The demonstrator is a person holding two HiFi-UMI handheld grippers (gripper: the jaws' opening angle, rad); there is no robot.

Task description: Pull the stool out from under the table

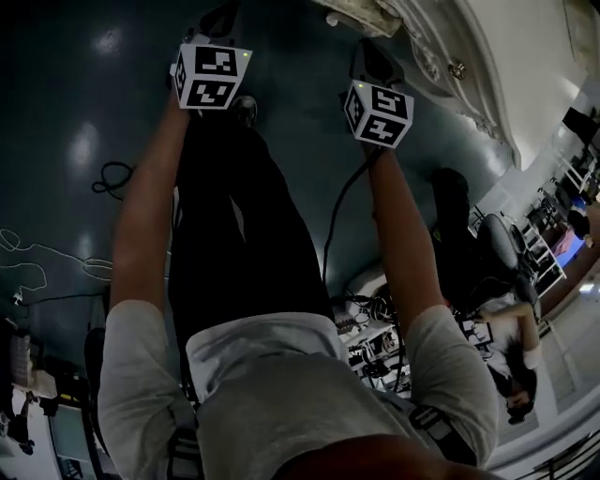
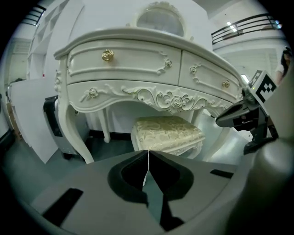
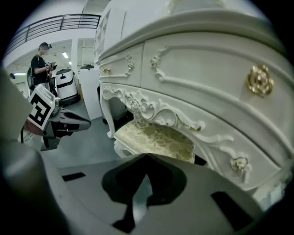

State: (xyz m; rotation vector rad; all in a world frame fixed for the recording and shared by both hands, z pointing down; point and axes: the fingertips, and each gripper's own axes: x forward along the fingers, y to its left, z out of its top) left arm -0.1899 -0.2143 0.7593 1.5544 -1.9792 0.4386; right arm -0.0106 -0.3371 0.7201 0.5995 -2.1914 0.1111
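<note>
The cream stool (image 2: 167, 133) with a patterned cushion stands tucked under the ornate white dressing table (image 2: 138, 69). In the right gripper view the stool (image 3: 156, 137) shows below the table's carved apron (image 3: 151, 108). My left gripper (image 2: 148, 160) is shut and empty, short of the stool's front and apart from it. My right gripper (image 3: 146, 158) is also shut with nothing in it, above and in front of the stool's near corner. In the head view both grippers, left (image 1: 220, 21) and right (image 1: 370, 58), point down toward the dark floor beside the table's edge (image 1: 431, 47).
A black-and-white machine (image 2: 55, 119) and a white panel (image 2: 27, 114) stand left of the table. Cables (image 1: 112, 178) lie on the floor at left. A person (image 3: 41, 64) stands far back by white equipment (image 3: 66, 87). Another person (image 1: 516, 347) is behind at right.
</note>
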